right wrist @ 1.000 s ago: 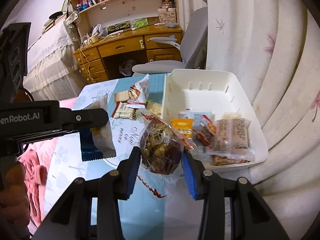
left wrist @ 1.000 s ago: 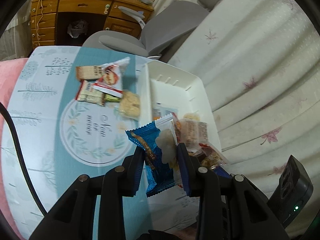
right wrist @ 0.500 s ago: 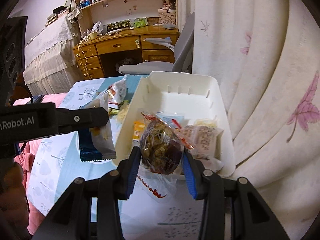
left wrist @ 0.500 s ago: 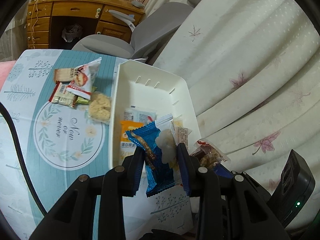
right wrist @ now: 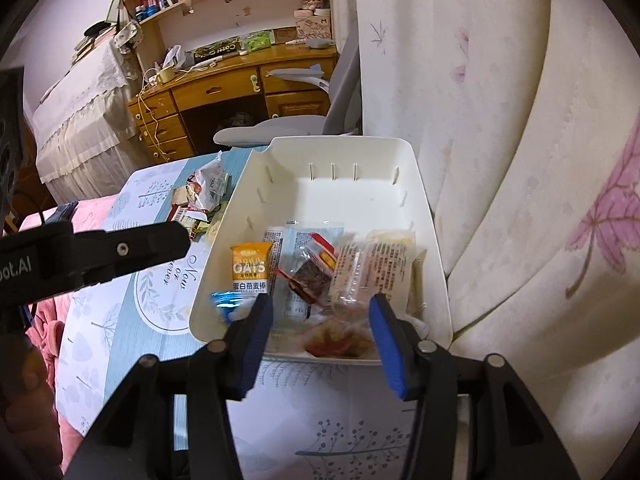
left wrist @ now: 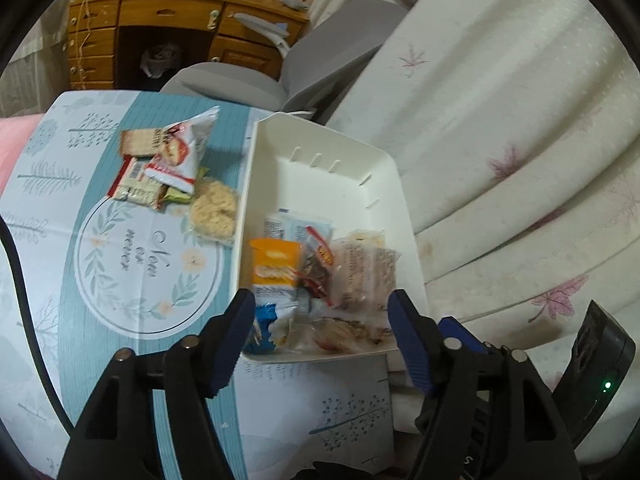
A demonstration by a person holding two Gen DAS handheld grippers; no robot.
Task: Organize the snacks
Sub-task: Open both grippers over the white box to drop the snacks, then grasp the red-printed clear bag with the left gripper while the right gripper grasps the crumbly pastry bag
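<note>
**Both snacks dropped into the bin**

The left tool (left wrist: 322,330) held a blue packet a second ago; its jaws have just been opening and now stand wide with nothing pressed between them. The blue packet (left wrist: 266,328) lies inside the white bin (left wrist: 320,136), at its near left corner. The right tool (right wrist: 320,322) carried a dark round snack bag; its jaws have also just been opening and grip nothing, and a blurred red-brown bag (right wrist: 336,338) lies against the bin's near wall below them. By my reading, both drops are done and the tools are free for the next pick.

Left of the bin, on the counter's far half, a small pile remains: a white and red bag (left wrist: 184,148), wrapped bars (left wrist: 134,184) and a round rice cake (left wrist: 213,210) just beside the bin's left wall. Inside the bin, left to right: an orange oat bar (right wrist: 251,266), a pale blue sachet (right wrist: 308,232), a dark square sweet (right wrist: 312,282) and clear-wrapped cakes (right wrist: 384,268). Its far half is bare.
</note>
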